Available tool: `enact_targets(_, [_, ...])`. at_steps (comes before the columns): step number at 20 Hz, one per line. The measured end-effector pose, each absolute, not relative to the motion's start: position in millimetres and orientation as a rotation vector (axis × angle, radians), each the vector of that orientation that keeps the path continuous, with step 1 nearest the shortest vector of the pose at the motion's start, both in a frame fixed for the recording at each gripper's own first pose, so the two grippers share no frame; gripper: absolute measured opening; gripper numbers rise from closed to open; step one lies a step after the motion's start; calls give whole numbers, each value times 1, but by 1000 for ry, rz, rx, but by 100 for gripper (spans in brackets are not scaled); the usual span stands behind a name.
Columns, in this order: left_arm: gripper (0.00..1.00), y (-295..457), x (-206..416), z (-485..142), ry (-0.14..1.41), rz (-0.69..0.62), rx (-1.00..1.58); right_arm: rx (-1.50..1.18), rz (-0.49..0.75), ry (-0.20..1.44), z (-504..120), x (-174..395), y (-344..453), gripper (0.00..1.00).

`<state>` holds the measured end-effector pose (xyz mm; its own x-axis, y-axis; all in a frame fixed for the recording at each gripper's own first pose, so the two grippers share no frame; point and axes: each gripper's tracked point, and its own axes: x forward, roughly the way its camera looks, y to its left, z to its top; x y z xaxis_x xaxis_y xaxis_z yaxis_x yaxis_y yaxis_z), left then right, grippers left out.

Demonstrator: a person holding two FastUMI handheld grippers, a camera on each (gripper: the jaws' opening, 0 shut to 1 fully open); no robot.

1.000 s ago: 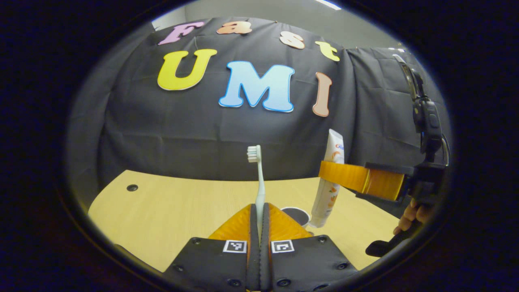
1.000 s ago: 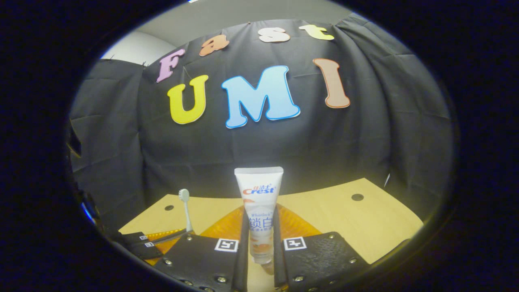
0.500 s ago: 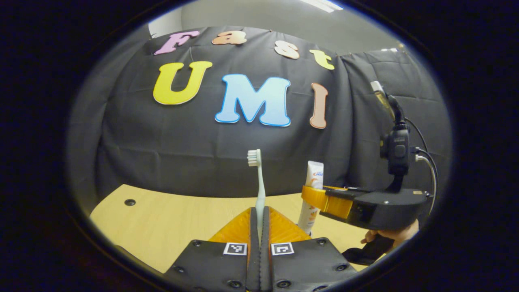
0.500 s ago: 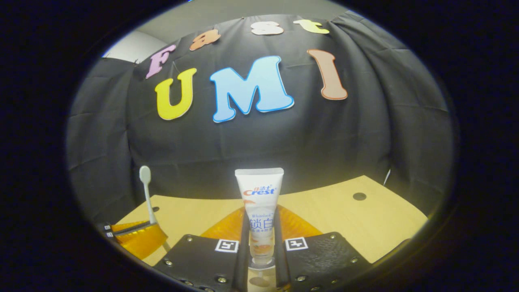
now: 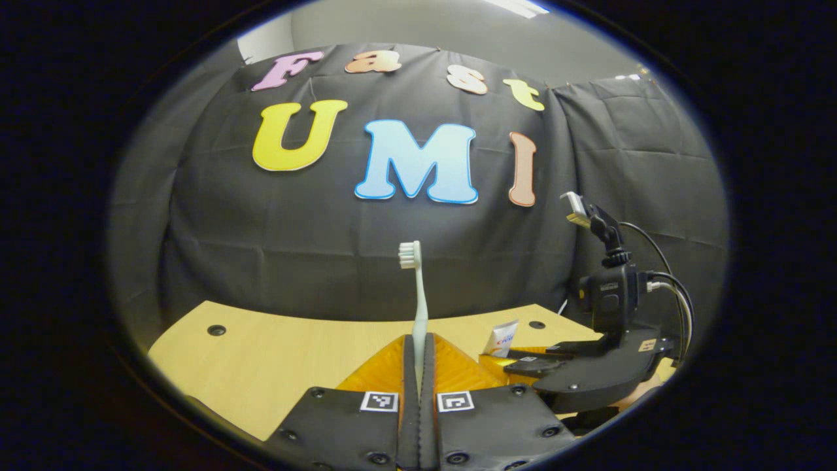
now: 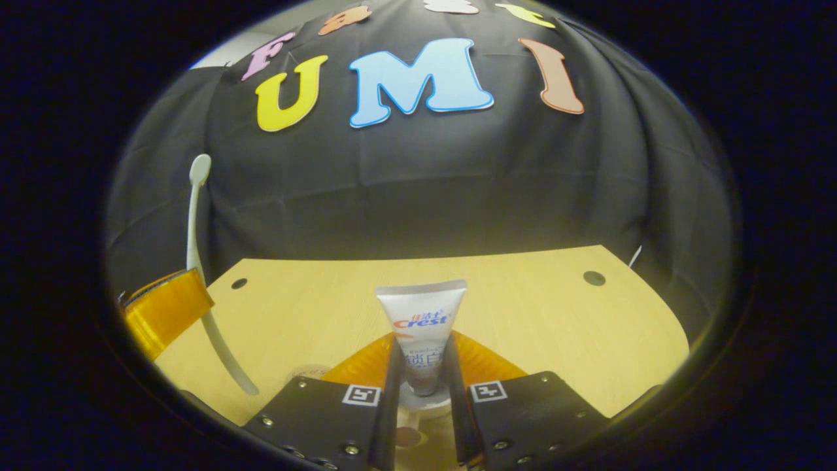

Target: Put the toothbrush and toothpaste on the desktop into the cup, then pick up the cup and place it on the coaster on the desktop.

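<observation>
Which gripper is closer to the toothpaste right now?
Right. The right gripper is shut on the toothpaste, holding it upright. The left gripper is off to its side, shut on the toothbrush.

Light wooden desktop [image 6: 523,307] with holes

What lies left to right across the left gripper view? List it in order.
Desk hole near the left edge → toothbrush upright in the left gripper → toothpaste tube → desk hole → right gripper with its black camera mount
</observation>
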<state>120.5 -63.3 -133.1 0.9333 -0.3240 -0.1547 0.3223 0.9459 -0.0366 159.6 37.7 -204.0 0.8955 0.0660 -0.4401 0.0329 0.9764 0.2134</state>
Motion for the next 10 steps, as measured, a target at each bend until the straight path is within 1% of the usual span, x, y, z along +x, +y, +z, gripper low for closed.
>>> enact_targets(1, [7,-63,122,-133,159,-328,-14,207,17,471,-206,158,36,36])
enact_targets(2, [7,-65,123,-133,157,-330,-17,199,21,484,-207,154,36,31])
enact_targets(4, [7,-67,127,-133,152,-330,-26,184,36,482,-205,150,36,41])
enact_targets(6, [7,-71,131,-135,150,-333,-39,184,47,471,-198,146,34,43])
enact_targets(7, [7,-74,133,-135,147,-338,-49,198,50,468,-191,142,32,59])
enact_targets(9, [7,-82,139,-136,134,-351,-77,226,37,442,-172,129,23,68])
enact_targets(10, [7,-85,144,-135,124,-351,-89,240,22,423,-161,121,16,76])
